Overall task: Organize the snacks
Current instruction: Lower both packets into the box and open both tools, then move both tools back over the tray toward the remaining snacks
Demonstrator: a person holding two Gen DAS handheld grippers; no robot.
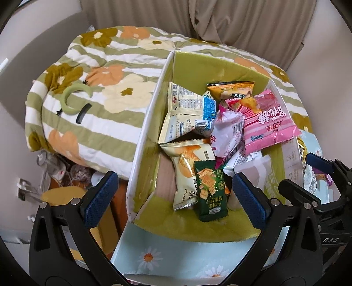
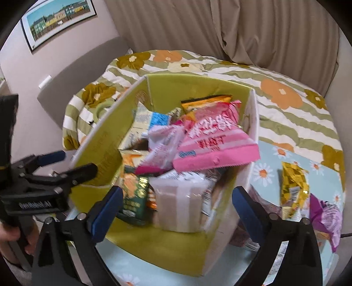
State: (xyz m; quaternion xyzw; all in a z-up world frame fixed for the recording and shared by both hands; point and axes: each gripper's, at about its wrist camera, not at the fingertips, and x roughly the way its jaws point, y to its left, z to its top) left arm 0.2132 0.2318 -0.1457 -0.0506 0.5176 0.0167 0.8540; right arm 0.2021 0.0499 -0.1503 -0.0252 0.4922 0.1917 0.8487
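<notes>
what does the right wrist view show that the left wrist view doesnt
Only the right wrist view: a framed picture on the wall, a gold snack packet lying whole outside the box on the daisy cloth, and the person's hand.

Only the left wrist view: a green ring on the floral quilt and clutter beside the bed.

Both: the green-lined box full of snacks, the pink packet on top, and both grippers with open jaws.

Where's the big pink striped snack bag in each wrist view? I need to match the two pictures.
Left wrist: pink striped snack bag lies right of centre, topping the pile by the box's right wall.
Right wrist: pink striped snack bag sits at centre, on top of the pile.
Shared landmark: the orange packet just behind it.
</notes>
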